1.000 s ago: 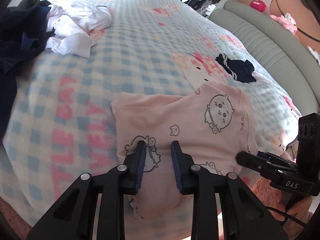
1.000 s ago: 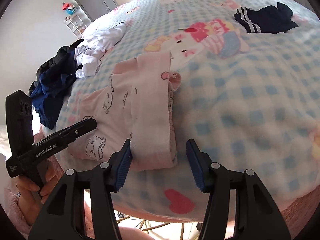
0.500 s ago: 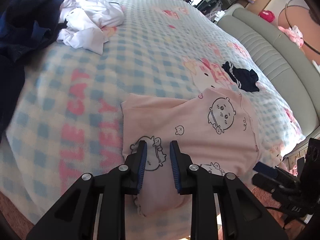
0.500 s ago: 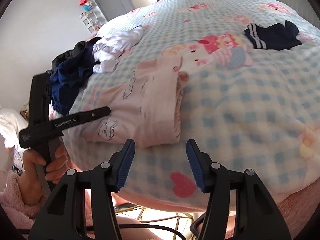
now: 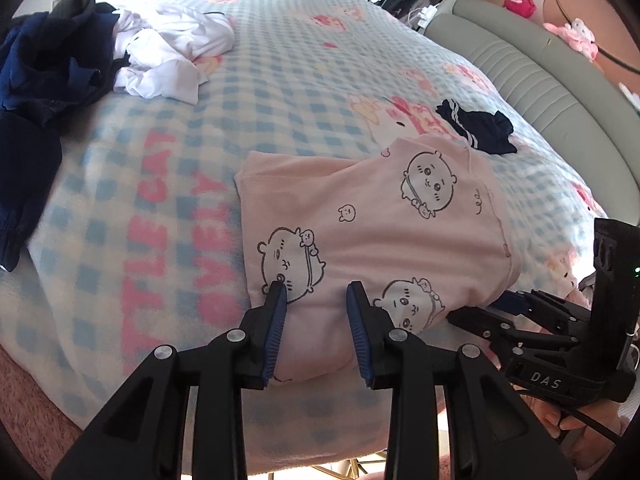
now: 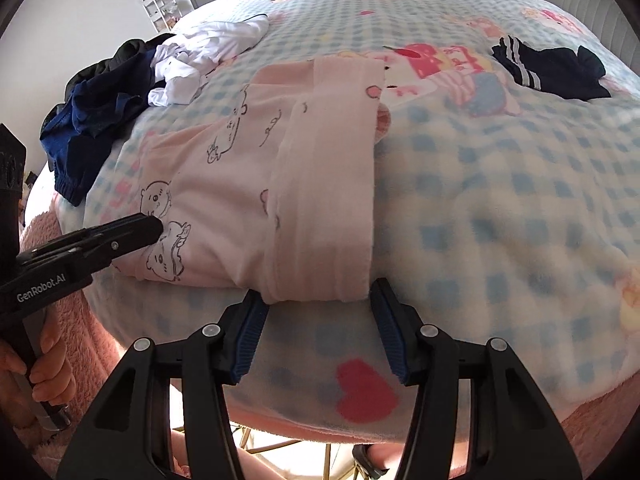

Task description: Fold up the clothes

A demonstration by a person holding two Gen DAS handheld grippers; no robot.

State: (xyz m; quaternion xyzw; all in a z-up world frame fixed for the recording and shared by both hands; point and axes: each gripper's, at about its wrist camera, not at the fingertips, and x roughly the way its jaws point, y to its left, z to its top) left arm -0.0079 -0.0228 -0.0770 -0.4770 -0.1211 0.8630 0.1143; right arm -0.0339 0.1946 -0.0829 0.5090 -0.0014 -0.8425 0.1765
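A pink garment [image 5: 380, 240] printed with cartoon animals lies partly folded near the front edge of a blue checked blanket [image 5: 280, 92]. My left gripper [image 5: 316, 292] hovers over its near left corner. Its jaws are opening, with flat fabric below and between the pads and nothing pinched. In the right wrist view the garment [image 6: 240, 184] has a long folded strip [image 6: 332, 200] along its right side. My right gripper [image 6: 318, 292] stands open with the strip's near end between its fingertips, pads clear of the cloth. Each gripper shows in the other's view: right gripper [image 5: 480, 312], left gripper [image 6: 156, 226].
A small navy piece with white stripes [image 6: 548, 64] lies beyond the garment. A white garment [image 5: 172, 52] and a dark navy pile [image 5: 40, 68] sit at the far left. A grey padded bed frame [image 5: 540, 80] curves along the right. A hand [image 6: 44, 364] holds the left gripper's handle.
The left jaws have spread wider over the garment's near corner. The right gripper drew back from the bed, then came in close to the folded strip's near end.
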